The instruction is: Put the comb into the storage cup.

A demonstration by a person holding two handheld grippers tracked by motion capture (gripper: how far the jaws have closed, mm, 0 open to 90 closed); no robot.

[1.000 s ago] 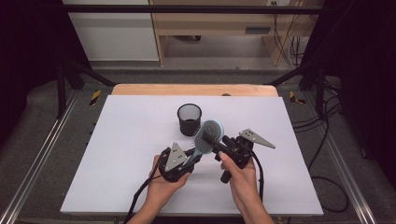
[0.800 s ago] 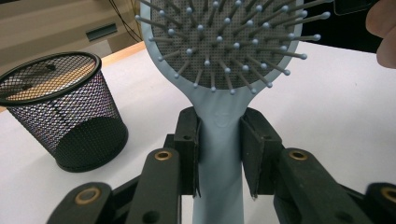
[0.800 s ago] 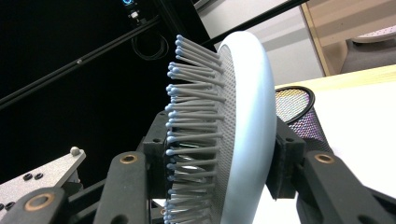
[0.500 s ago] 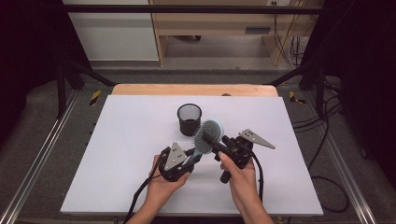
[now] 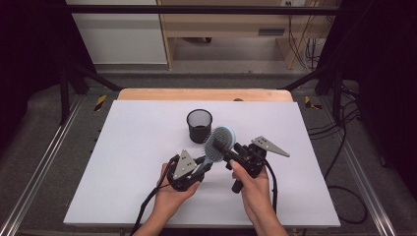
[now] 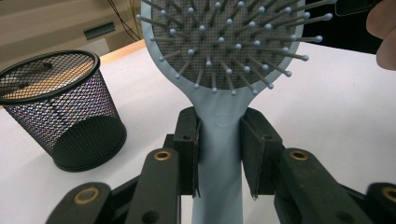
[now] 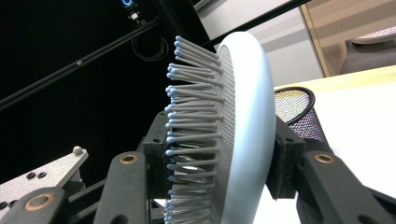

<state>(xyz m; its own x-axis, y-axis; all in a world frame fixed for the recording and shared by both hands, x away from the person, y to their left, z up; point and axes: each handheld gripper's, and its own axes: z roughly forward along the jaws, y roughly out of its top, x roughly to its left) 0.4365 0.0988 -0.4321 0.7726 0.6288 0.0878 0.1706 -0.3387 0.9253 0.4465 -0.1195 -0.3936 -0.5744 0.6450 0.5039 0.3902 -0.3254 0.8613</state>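
A pale blue hairbrush (image 5: 217,145) is held above the white table (image 5: 123,147) by both grippers at once, just in front of a black mesh cup (image 5: 199,125) that stands upright on the tabletop. In the left gripper view, the left gripper (image 6: 219,149) is seen clamped on the neck of the brush, where the handle (image 6: 218,186) meets the round head; its two black pads (image 6: 187,149) are pressed against either side of the handle, and the bristles are turned towards the camera. The mesh cup (image 6: 56,112) is seen to the left of the brush in that view, apart from it. In the right gripper view, the right gripper (image 7: 224,158) is closed on the brush head (image 7: 243,130) itself: one pad is set against the smooth blue back, the other is pushed in among the bristles (image 7: 191,121) on the front. The mesh cup (image 7: 299,112) is partly hidden behind the head there. In the high view, the left gripper (image 5: 196,167) is held in the person's left hand (image 5: 172,189) and the right gripper (image 5: 231,152) in the right hand (image 5: 253,184), both low over the near middle of the table, with the brush slanting up between them and its head nearest the cup.
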